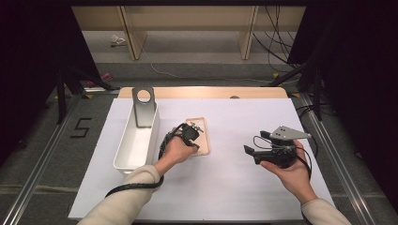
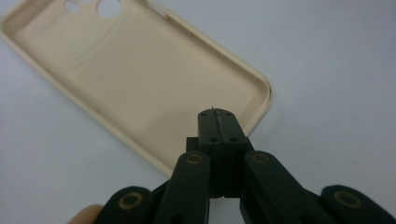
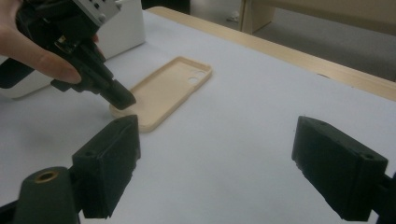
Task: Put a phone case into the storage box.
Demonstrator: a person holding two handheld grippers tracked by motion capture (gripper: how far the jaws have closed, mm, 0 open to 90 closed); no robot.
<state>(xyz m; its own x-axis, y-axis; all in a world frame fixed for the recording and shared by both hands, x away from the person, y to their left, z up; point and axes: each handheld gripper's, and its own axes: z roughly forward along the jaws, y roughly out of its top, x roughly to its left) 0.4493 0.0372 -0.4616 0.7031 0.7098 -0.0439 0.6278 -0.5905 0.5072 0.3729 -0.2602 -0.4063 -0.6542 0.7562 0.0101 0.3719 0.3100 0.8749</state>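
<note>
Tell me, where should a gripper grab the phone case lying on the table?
Probably one long side rim of the phone case. It lies flat with its hollow side up, so the thin raised wall is the only part jaws can pinch. Come from above, one jaw inside, one outside. The left gripper, jaws shut, is above the end without the camera holes; the right gripper is open.
</note>
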